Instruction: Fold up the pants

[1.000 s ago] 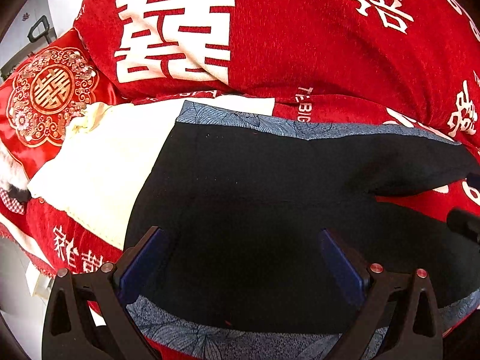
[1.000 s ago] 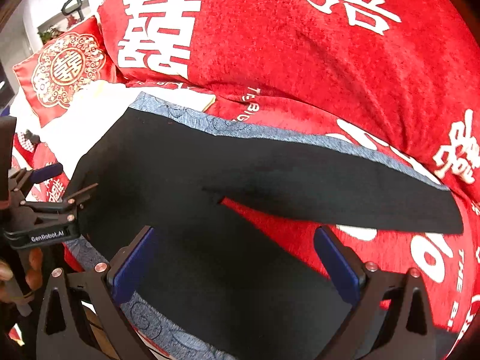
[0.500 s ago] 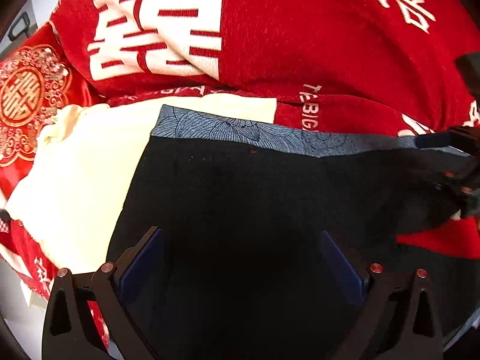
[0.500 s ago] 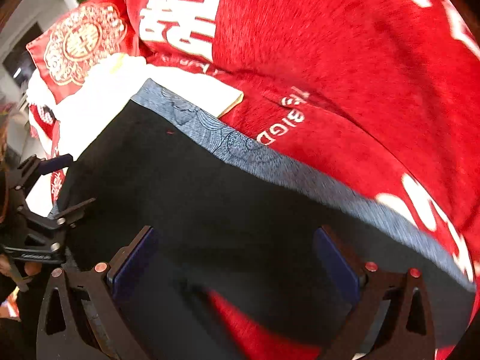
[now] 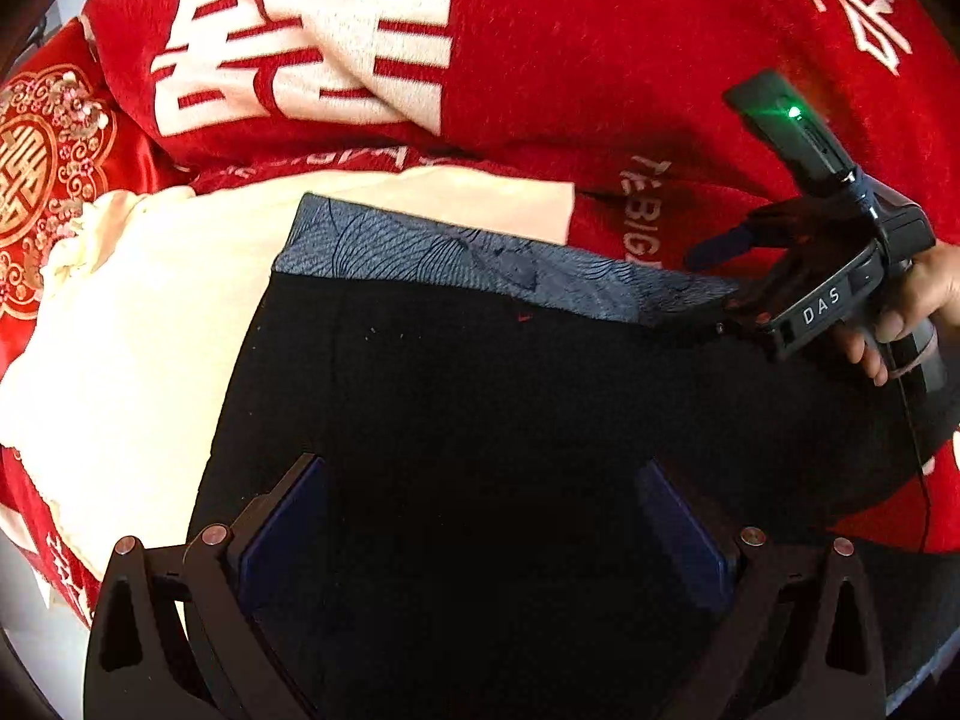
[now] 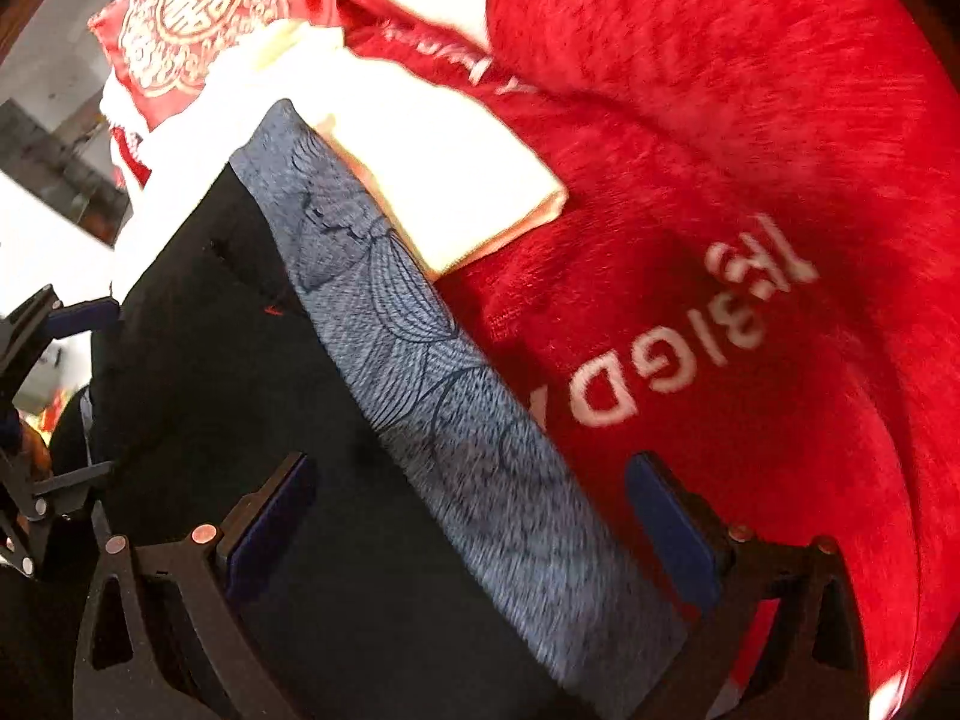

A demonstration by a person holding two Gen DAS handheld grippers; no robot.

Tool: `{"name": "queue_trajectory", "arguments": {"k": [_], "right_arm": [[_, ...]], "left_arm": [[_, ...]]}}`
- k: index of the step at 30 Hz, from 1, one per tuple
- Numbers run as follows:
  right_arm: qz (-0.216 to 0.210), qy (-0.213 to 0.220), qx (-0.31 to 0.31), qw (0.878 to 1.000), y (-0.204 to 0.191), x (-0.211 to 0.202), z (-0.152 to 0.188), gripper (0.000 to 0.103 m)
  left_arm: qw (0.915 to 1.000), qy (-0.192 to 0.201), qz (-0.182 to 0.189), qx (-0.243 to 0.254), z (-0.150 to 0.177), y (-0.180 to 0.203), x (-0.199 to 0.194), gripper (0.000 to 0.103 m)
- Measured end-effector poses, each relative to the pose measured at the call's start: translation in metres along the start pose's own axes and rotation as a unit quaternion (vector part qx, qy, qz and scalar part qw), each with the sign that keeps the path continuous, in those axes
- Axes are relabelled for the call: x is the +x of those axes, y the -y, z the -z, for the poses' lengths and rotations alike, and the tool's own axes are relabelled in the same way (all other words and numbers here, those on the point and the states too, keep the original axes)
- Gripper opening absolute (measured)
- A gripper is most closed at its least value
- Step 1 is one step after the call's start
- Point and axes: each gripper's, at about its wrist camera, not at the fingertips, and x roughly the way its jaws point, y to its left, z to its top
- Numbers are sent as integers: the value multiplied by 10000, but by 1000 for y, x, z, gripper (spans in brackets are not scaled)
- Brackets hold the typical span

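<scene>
Black pants [image 5: 492,414] with a blue-grey patterned side stripe [image 5: 480,264] lie flat on a red bedspread. My left gripper [image 5: 480,516] is open, its jaws spread wide low over the black fabric. My right gripper [image 6: 468,516] is open, straddling the patterned stripe [image 6: 456,414] at the pants' far edge. In the left wrist view the right gripper [image 5: 732,282] reaches in from the right with its fingers at the stripe edge. In the right wrist view the left gripper [image 6: 66,396] shows open at the far left over the pants [image 6: 252,396].
A red bedspread [image 5: 600,60] with white characters covers the bed. A cream folded cloth [image 5: 138,330] lies under the pants' left end and shows in the right wrist view [image 6: 432,168]. A red embroidered pillow [image 5: 42,168] sits at the far left.
My right gripper has swung left and down to the striped edge, coming into the left wrist view. My left gripper has moved closer over the black fabric. Both stay open.
</scene>
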Motion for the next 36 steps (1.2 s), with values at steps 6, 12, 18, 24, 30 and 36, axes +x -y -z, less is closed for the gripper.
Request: {"name": "queue_trajectory", "arguments": {"k": [6,12,18,24,30,36], "right_arm": [[-791,-305,-322,9959,-4,23,-12,51],[-595,-230,-730,9953,-24,14,-18,21],[299,523,-1106,9920,-73,-31,4,10],[961,1155,-1224,9810,-112,-59,43,9],[1615,1374,-1387,9674,-149,-69,65,9],[1594,1623,-1163,9668,-168,-87,80,5]], "left_arm": [[9999,-59,21,-83,-9,-3,9,102],[9998,-19,81,-156,-15,-5,6,102],[9940,26,726,-817,-28,-21,-11,102],[9749,-189,1113,-1919,-56,-47,-8,102],[9515,-53,1347,-2767,-72,-52,-12,102],[9465,-511,1279,-2918,-54,-50,11,16]]}}
